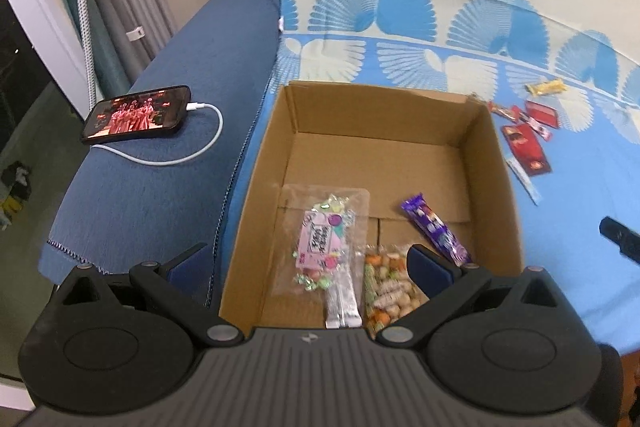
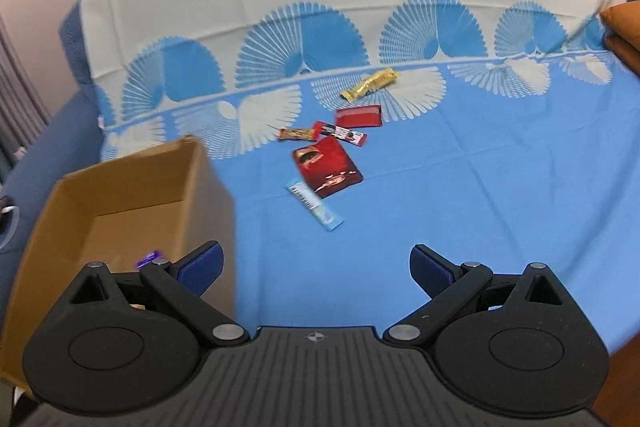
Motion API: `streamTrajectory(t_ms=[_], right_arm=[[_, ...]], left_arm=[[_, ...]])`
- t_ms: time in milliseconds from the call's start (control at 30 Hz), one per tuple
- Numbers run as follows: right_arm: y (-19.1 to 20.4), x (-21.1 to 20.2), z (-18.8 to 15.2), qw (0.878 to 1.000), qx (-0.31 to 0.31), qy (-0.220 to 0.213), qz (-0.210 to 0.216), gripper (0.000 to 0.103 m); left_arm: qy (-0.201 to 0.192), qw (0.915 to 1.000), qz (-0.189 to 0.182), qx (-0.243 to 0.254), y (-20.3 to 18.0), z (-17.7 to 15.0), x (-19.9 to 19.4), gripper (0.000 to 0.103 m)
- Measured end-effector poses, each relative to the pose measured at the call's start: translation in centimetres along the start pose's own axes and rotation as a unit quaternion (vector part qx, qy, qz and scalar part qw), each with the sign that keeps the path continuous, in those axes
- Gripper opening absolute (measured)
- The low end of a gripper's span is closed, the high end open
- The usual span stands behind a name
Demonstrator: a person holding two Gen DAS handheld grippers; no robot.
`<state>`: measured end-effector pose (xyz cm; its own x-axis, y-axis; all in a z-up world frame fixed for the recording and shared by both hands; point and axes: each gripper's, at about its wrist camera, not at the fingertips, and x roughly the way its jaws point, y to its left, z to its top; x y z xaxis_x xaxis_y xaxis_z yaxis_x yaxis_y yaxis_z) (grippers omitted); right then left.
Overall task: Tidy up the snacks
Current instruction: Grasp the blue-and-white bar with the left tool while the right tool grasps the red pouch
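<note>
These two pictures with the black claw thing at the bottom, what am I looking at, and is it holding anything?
A person holds one hand-held gripper in each hand, and a camera on each looks forward along its two fingers. The left hand-held gripper hangs over an open cardboard box holding a purple bar, a pink candy bag and a bag of mixed snacks. The right hand-held gripper faces the blue patterned sheet, where a red packet, a gold bar, a light blue stick and other small wrappers lie. Both are open and empty. A phone charges on the sofa arm.
</note>
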<state>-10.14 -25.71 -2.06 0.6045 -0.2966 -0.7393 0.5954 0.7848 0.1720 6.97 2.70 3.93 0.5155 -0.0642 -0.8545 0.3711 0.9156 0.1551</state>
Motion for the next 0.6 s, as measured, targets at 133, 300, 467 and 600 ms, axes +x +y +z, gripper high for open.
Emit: streamTrajectory(t_ms=[133, 300, 467, 600], right_arm=[[-0.9, 7.3, 3.0, 1.0, -0.009, 0.013, -0.006, 0.1], [-0.9, 18.7, 6.5, 0.999, -0.02, 0.05, -0.011, 0.1], [0.2, 27.0, 8.2, 0.995, -0.02, 0.095, -0.02, 0.1], [1.5, 30.8, 7.6, 0.99, -0.071, 0.108, -0.056, 0.103]], left_arm=[[0.012, 0.9999, 0.004, -0.008, -0.2, 1.5, 1.8, 0.103], [0.025, 0.9996, 0.008, -0.012, -0.7, 3.4, 3.5, 0.103], [0.036, 0.9991, 0.008, -0.019, -1.3, 5.1, 5.2, 0.103], [0.038, 0.999, 0.006, -0.021, -2.2, 6.3, 6.2, 0.103]])
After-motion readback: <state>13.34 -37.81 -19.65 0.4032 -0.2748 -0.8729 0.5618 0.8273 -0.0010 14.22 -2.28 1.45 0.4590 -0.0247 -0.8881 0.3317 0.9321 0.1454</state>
